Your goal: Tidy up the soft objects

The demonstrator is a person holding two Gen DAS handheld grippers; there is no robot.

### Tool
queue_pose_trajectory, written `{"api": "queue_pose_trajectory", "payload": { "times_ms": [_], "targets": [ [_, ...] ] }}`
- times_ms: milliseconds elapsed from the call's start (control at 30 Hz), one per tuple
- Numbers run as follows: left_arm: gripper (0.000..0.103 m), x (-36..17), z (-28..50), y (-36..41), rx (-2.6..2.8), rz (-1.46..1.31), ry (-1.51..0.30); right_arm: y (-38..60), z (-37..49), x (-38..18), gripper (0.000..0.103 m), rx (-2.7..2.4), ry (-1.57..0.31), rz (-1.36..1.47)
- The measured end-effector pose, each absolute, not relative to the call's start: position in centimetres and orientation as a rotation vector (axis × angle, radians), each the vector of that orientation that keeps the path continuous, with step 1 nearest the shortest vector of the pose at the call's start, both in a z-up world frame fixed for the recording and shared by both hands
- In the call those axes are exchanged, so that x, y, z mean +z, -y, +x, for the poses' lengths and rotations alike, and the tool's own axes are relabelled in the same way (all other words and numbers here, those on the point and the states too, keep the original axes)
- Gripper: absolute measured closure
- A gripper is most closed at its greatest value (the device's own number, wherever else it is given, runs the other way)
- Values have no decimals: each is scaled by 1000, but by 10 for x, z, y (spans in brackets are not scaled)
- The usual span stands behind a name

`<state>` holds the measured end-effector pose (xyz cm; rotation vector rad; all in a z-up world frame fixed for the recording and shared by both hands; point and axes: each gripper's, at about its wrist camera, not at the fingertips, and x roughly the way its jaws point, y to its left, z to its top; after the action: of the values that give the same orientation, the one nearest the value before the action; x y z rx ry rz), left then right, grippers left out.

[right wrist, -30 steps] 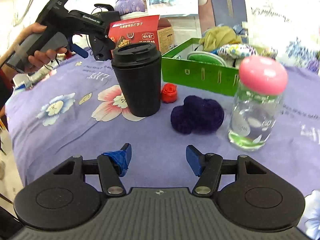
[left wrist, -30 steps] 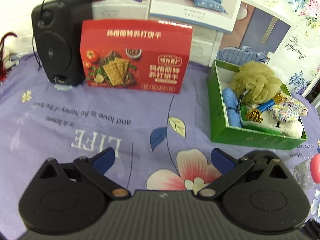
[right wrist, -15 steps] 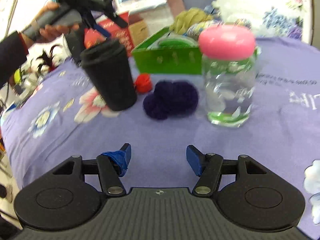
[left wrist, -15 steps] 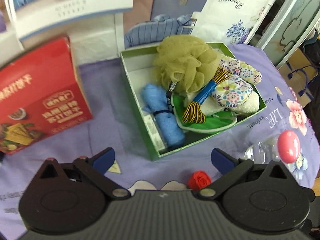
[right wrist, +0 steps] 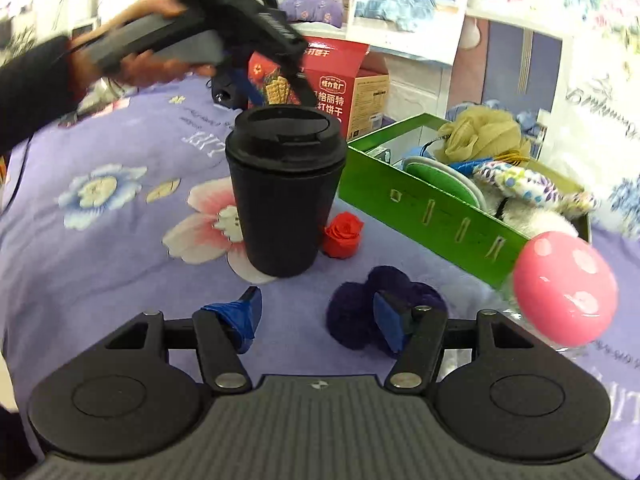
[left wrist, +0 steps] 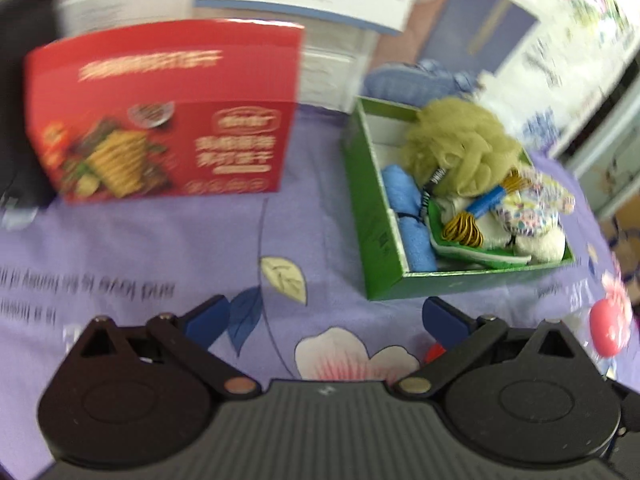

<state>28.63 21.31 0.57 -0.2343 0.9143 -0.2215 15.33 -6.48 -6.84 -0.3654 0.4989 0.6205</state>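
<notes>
A green box [left wrist: 380, 236] [right wrist: 440, 216] holds soft things: an olive bath pouf [left wrist: 460, 148], a rolled blue cloth [left wrist: 412, 232], a floral plush [left wrist: 532, 208] and a tassel. My left gripper [left wrist: 326, 316] hovers open over the purple cloth, short of the box's near left corner. A dark purple fluffy ball [right wrist: 352, 312] lies on the cloth, and my right gripper [right wrist: 320, 316] stands open just over it, the right finger crossing in front of it. A red fabric rose [right wrist: 342, 234] [left wrist: 434, 354] sits beside a black lidded cup [right wrist: 284, 200].
A glass jar with a pink lid [right wrist: 564, 288] [left wrist: 608, 328] stands close at the right gripper's right side. A red cracker box [left wrist: 168, 116] [right wrist: 332, 80] stands at the back. A hand [right wrist: 160, 8] holds the left gripper above the cup. Bedding packages line the back.
The left view swung right over the green box, then back left, so the red box and green box both show. The right gripper rolled and closed in on the purple ball; its jaws kept their width.
</notes>
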Motion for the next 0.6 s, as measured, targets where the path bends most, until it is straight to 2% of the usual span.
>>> {"api": "queue_pose_trajectory", "payload": {
  "times_ms": [333,600],
  "targets": [
    [1,-8,213,-214,-132,-311,-849,85,155,-73,56,499,-519,-183],
    [1,-21,184,-224,-143,-363,-848,37,174,-58,55,544,-479,-532]
  ]
}}
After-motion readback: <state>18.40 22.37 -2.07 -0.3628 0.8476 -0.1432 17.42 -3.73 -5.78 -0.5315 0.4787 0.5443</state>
